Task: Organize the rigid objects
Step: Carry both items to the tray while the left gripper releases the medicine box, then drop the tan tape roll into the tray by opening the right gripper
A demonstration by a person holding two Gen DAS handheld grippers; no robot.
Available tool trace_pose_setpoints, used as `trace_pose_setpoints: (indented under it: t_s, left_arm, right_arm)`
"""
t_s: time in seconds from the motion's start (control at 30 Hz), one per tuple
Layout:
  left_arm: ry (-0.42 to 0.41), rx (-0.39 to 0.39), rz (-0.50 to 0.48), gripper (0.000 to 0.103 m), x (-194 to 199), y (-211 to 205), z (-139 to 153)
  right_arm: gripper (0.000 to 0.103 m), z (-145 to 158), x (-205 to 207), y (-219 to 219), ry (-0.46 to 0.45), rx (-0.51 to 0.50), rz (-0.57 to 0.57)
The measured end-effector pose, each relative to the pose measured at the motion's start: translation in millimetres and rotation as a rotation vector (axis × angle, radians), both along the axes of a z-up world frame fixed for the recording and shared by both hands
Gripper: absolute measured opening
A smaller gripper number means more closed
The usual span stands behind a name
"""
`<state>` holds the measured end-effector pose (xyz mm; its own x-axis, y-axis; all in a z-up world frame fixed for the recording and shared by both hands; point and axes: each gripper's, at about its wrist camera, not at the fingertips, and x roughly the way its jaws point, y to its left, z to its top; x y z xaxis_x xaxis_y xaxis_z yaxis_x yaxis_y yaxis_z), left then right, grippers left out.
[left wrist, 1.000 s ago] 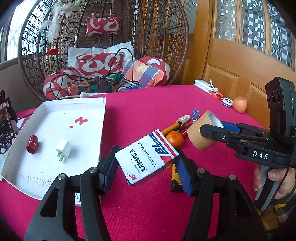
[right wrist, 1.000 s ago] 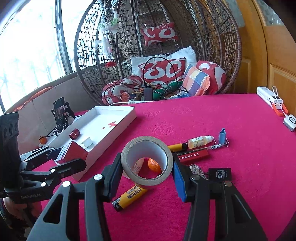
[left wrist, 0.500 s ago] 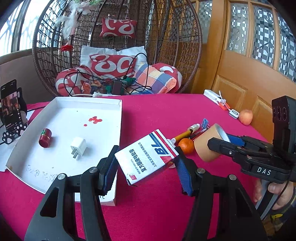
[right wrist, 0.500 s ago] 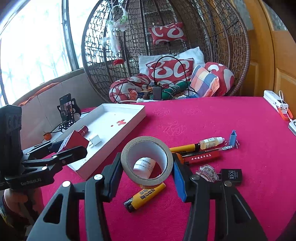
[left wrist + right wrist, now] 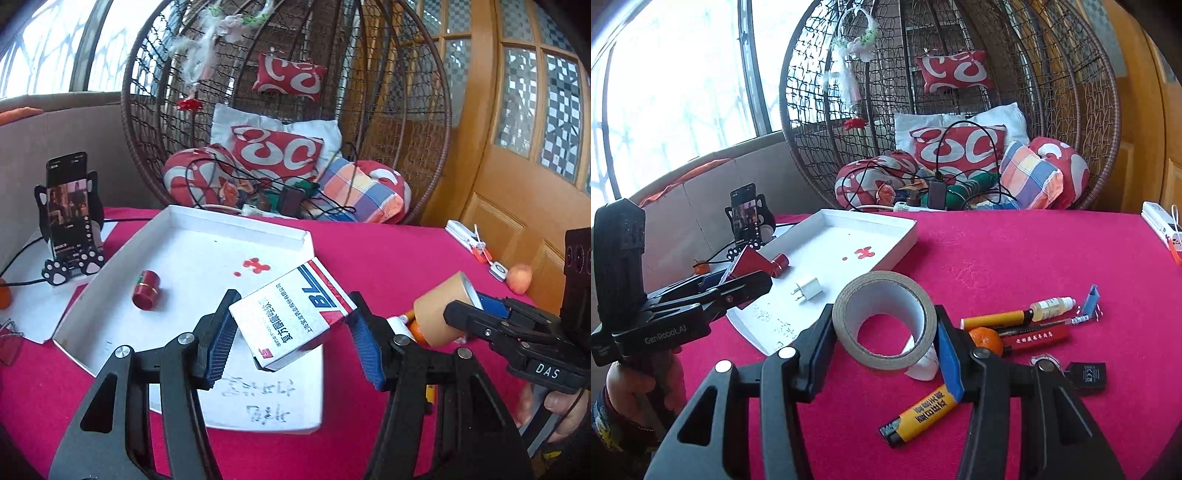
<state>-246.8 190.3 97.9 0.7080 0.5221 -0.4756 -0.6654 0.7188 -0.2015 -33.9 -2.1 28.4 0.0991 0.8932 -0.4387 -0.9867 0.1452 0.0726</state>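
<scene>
The left tongs (image 5: 291, 332) clamp a white cardboard medicine box with red and blue stripes (image 5: 291, 317) by its 2 short sides, the blue pads pressed against it. The box is tilted and held in the air over the near right part of a shallow white rectangular tray (image 5: 192, 266) on the table covered in magenta cloth (image 5: 388, 258). In the tray, a small red cylinder (image 5: 146, 294) lies at 9 o'clock from the box, and a red flower mark (image 5: 255, 264) sits at 11 o'clock from it. In the right wrist view a white plug adapter (image 5: 809, 289) rests in the tray just below the cylinder.

The right tongs (image 5: 884, 332) grip a brown roll of tape with a white inner core (image 5: 884, 319), its hole facing the camera, held above the cloth at 3 o'clock from the tray. At 3 o'clock from the roll lies a cluster: a small orange fruit (image 5: 986, 339), an orange pen (image 5: 995, 319), a small pale bottle (image 5: 1051, 306), a red flat box (image 5: 1038, 336) and a blue binder clip (image 5: 1091, 297). A yellow lighter (image 5: 919, 417) lies at 6 o'clock from the roll, and a black square device (image 5: 1086, 376) sits at 4 o'clock.

A phone on a black cat-shaped stand (image 5: 68, 218) stands at 9 o'clock from the tray.
</scene>
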Motion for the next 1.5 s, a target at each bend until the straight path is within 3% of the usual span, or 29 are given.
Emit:
trace_pose_setpoints:
  t_s: [0.23, 0.57, 0.77, 0.83, 0.9, 0.97, 1.0, 1.03, 1.1, 1.3, 1.5]
  left_arm:
    - [-0.023, -0.127, 0.232, 0.059, -51.4, 74.0, -20.1]
    - [0.032, -0.119, 0.189, 0.059, -39.5, 71.4, -47.4]
    - [-0.002, -0.101, 0.184, 0.059, -41.7, 70.3, -47.1]
    - [-0.018, -0.123, 0.181, 0.063, -44.0, 72.7, -48.0]
    - [-0.032, -0.141, 0.203, 0.080, -48.0, 75.3, -47.5]
    - [-0.056, -0.138, 0.233, 0.094, -55.3, 75.3, -45.6]
    - [-0.064, -0.130, 0.247, 0.103, -58.0, 74.1, -44.2]
    - [-0.073, -0.116, 0.260, 0.103, -60.4, 71.7, -42.4]
    - [-0.072, -0.091, 0.281, 0.103, -61.7, 65.9, -38.4]
    - [-0.098, -0.018, 0.248, 0.103, -58.3, 40.0, -22.4]
    - [-0.119, 0.029, 0.137, 0.103, -44.4, 6.7, -5.9]
  right_arm:
    - [0.050, 2.4, -29.6, 68.8, 0.028, -0.022, 0.092]
    - [0.051, -29.8, -65.0, 129.1, 0.001, -0.112, 0.120]
    - [0.051, -36.7, -68.3, 139.0, -0.014, -0.120, 0.111]
    - [0.051, -33.5, -68.9, 137.5, -0.039, -0.089, 0.089]
    - [0.056, -28.0, -69.0, 133.9, -0.067, -0.054, 0.068]
    - [0.069, -21.8, -65.3, 129.6, -0.079, -0.017, 0.025]
    - [0.083, -18.3, -61.7, 124.7, -0.075, 0.005, 0.008]
    - [0.095, -14.8, -57.9, 119.4, -0.065, 0.029, 0.001]
    - [0.103, -8.4, -52.6, 105.7, -0.054, 0.073, -0.020]
    - [0.103, 12.3, -40.5, 53.3, -0.080, 0.200, -0.071]
    - [0.103, 24.1, -3.0, -11.6, -0.073, 0.300, -0.192]
